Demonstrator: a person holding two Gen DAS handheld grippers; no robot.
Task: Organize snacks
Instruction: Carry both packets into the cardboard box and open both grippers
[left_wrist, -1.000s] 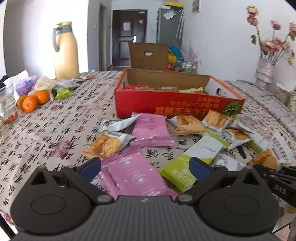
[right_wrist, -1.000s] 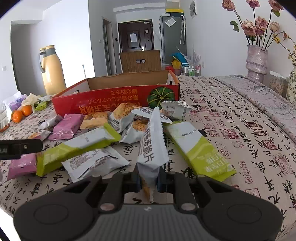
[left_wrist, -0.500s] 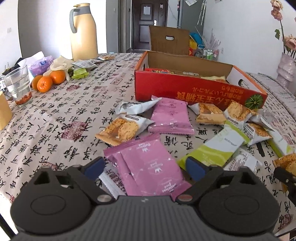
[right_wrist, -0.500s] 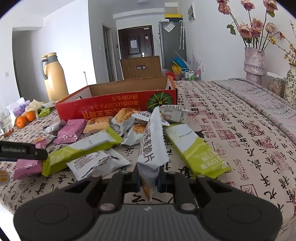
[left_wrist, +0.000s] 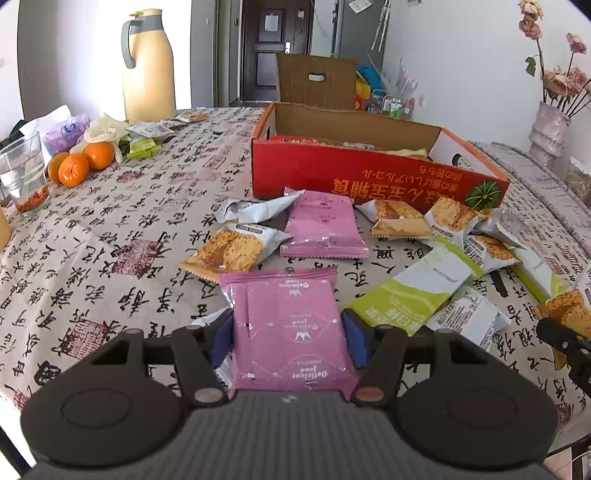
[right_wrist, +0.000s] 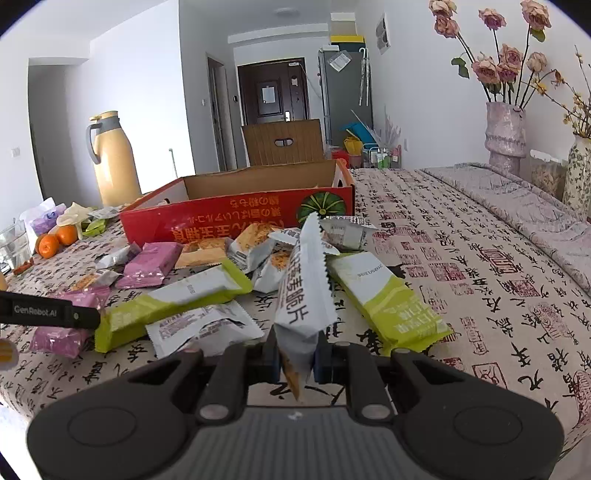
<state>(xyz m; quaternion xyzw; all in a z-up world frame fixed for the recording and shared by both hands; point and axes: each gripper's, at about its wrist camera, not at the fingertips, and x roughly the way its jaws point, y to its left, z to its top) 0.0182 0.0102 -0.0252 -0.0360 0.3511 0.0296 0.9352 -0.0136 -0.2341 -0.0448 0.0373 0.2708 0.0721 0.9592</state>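
A pink snack packet lies flat between the blue pads of my left gripper. The jaws are closing and the pads touch both its side edges. My right gripper is shut on a white snack packet that stands upright above the tablecloth. Behind the scattered snacks is a red cardboard box with a few packets inside. A second pink packet, orange biscuit packets and green packets lie loose in front of the box.
At the far left stand a yellow thermos jug, oranges and a glass of water. A vase with flowers sits at the far right. The near table edge runs just under both grippers.
My left gripper's jaws have narrowed from wide apart onto the pink packet, which now lies straight between the pads. The right gripper keeps its hold on the white packet.
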